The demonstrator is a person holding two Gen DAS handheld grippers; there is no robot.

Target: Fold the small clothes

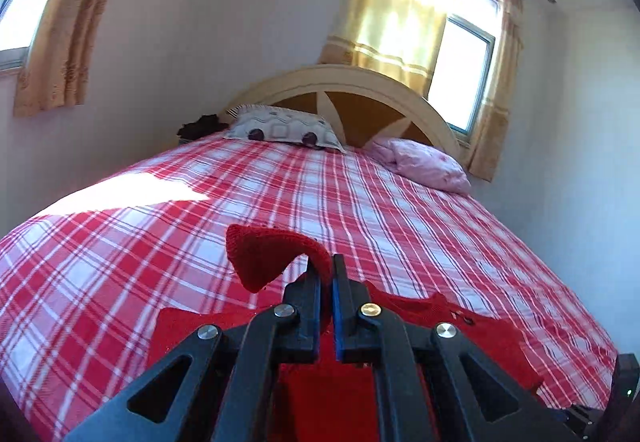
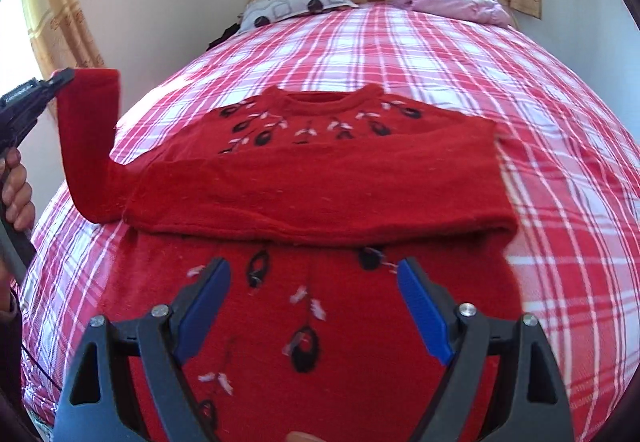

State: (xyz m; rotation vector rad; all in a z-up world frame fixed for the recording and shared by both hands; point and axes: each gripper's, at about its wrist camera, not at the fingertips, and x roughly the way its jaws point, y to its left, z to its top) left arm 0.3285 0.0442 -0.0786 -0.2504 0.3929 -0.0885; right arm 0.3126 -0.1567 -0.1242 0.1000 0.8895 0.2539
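Nearest me: my right gripper, blue pads spread wide and gripping nothing, hanging over the lower body of the red sweater.

Item, red sweater: knit, with black and white embroidered motifs, lying flat on the bed close to its foot edge. One sleeve is folded across the chest, below the round neckline.

Item, other sleeve: lifted off the bed at the sweater's left side. My left gripper is clamped tight on its cuff end, which droops over the fingertips.

Item, bed cover: red-and-white plaid.

Far end, at the headboard: patterned pillow toward the left corner, pink pillow toward the right corner.

Behind: curtained window.
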